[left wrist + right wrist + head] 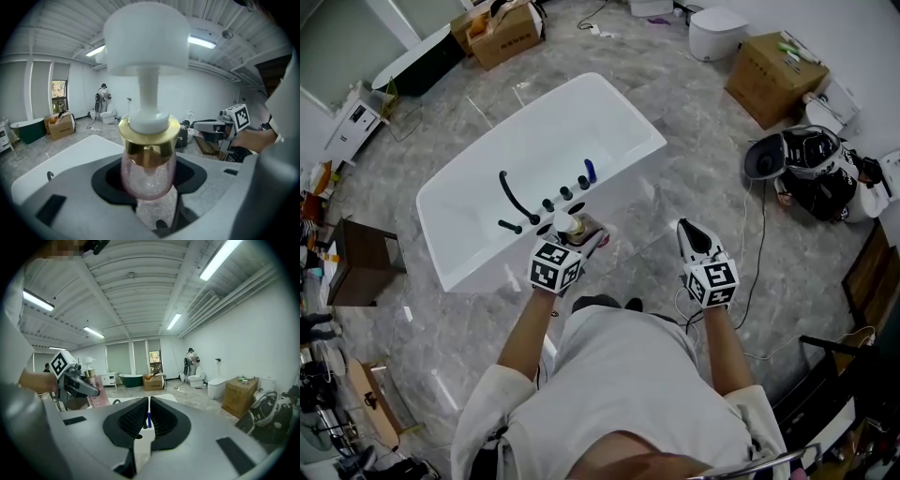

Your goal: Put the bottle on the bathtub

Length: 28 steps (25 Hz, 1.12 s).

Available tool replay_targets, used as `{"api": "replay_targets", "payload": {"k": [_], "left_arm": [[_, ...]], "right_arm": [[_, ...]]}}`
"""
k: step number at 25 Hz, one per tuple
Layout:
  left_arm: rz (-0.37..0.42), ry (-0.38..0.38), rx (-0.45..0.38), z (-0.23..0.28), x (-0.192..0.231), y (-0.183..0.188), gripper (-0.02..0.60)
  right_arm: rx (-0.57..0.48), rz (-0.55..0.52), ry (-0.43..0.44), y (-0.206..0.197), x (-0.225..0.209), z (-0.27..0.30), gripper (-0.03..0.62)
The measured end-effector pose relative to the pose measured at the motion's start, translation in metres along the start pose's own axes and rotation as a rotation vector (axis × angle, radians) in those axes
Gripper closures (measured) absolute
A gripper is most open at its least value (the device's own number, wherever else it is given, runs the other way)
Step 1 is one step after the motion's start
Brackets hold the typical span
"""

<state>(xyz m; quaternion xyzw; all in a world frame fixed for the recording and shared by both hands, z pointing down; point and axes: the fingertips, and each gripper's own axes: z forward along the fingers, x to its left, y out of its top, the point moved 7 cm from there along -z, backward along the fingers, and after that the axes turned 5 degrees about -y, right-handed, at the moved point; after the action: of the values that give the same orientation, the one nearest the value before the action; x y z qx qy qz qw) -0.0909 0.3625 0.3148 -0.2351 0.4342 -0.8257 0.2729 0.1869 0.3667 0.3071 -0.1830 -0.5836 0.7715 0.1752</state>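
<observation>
A pump bottle [569,225] with a pink glittery body [147,176], gold collar and white pump head stands upright between the jaws of my left gripper [581,232], which is shut on it. It hangs just over the near rim of the white bathtub [619,103], beside the black faucet [516,200] and its knobs. My right gripper [686,228] hovers to the right of the tub over the floor, its jaws shut with nothing between them [149,420]. The right gripper view shows the left gripper [77,385] holding the pink bottle [96,397].
A small blue object [591,170] stands on the tub rim by the knobs. Cardboard boxes [773,75] [506,33], a white toilet [717,33], dark gear [811,159] and a floor cable [759,244] lie around. A brown cabinet [366,262] stands on the left.
</observation>
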Motion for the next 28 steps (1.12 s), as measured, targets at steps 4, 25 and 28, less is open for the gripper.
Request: {"api": "replay_targets", "payload": {"k": [4,25,28], "left_arm": [[-0.004,0.006,0.007,0.008,-0.003,0.002,0.362],[-0.012,-0.001,0.050,0.087,0.100,0.033,0.362],[0.010,-0.012,0.065,0.111,0.132,0.044,0.361]], "right_arm": [[0.008,0.012,0.013,-0.003,-0.009,0.005,0.559],[0.074,0.019,-0.019,0.003,-0.056,0.115,0.559],[0.096,-0.002,-0.016,0.008,-0.065,0.154,0.557]]}}
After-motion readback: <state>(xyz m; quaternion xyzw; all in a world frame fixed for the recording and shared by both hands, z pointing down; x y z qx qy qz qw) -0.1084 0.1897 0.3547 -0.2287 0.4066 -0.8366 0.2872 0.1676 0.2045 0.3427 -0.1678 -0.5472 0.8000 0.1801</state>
